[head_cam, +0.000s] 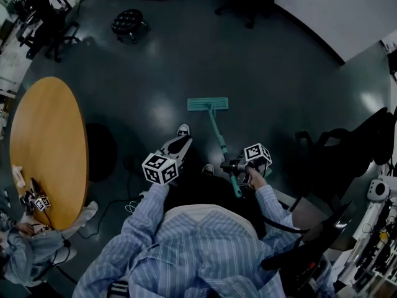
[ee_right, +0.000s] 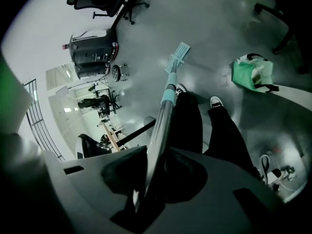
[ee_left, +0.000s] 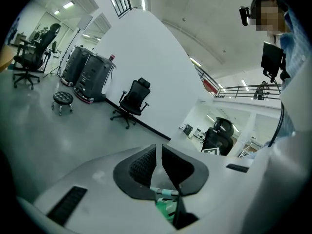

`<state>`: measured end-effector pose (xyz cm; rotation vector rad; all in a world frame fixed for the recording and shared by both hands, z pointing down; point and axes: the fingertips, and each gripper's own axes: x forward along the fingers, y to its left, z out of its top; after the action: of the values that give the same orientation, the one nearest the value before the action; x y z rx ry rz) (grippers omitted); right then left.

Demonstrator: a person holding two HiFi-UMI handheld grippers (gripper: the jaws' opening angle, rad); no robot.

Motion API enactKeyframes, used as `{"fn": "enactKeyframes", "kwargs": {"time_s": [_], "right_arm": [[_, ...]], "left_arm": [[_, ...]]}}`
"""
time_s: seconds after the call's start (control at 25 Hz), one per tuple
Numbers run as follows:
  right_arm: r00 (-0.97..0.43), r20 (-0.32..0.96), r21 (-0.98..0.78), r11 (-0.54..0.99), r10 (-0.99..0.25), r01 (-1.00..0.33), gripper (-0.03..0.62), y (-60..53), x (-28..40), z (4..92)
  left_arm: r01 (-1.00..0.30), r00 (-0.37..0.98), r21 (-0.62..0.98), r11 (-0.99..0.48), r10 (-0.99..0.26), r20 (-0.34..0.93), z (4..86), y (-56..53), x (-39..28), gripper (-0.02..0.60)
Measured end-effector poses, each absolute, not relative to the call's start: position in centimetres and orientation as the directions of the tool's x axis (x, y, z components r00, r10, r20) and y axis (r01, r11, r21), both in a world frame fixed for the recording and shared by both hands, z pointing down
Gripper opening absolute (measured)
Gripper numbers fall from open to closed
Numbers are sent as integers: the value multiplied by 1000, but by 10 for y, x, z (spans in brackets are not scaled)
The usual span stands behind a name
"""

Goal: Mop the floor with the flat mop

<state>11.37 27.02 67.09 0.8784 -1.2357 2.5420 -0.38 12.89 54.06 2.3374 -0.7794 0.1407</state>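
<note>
Left claw (head_cam: pixel 182 144) — pressed together, empty. Flat mop (head_cam: pixel 208 104) — pad flat on the floor (head_cam: pixel 279 73) ahead of us. Right claw (head_cam: pixel 232 166) — pinching the handle (ee_right: pixel 163 116); we should keep the pad flat and push in steady, overlapping strokes.
</note>
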Motion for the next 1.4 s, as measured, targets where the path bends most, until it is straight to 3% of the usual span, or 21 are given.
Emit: {"fn": "enactKeyframes", "kwargs": {"time_s": [0.28, 0.56, 1.0, 1.4], "right_arm": [[-795, 606, -628, -599, 25, -497, 109, 361, 146, 658], [-794, 605, -620, -590, 61, -518, 109, 391, 166, 651], [-811, 580, -638, -579, 72, -508, 112, 349, 165, 650], [-798, 596, -634, -560, 84, -532, 112, 245, 158, 655]], "left_arm": [[-566, 820, 551, -613, -488, 299, 538, 167, 5, 40], [-559, 825, 553, -618, -485, 292, 535, 168, 13, 40], [-577, 812, 555, -600, -495, 309, 539, 135, 16, 40], [-592, 802, 567, -573, -491, 341, 550, 68, 5, 40]]}}
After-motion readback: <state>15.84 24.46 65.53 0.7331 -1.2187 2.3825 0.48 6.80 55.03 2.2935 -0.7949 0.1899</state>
